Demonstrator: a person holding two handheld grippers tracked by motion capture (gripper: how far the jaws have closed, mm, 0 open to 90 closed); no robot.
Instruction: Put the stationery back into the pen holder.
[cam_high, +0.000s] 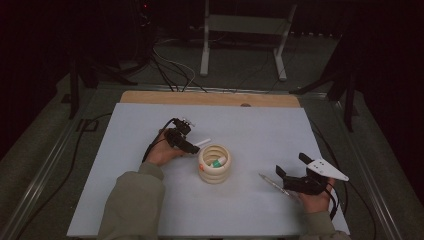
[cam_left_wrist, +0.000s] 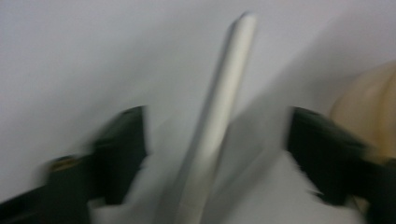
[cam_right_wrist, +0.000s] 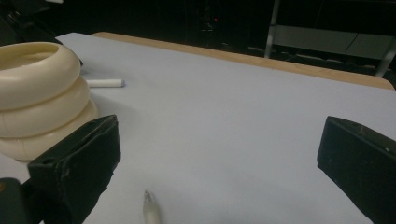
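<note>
Left gripper half-open astride the white pen, not yet gripping. Right gripper wide open, empty. Next: squeeze, lift into ringed holder.

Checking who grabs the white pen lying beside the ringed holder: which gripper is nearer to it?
Left. The left gripper straddles the white pen, jaws either side; the right gripper sits across the ringed holder.
</note>
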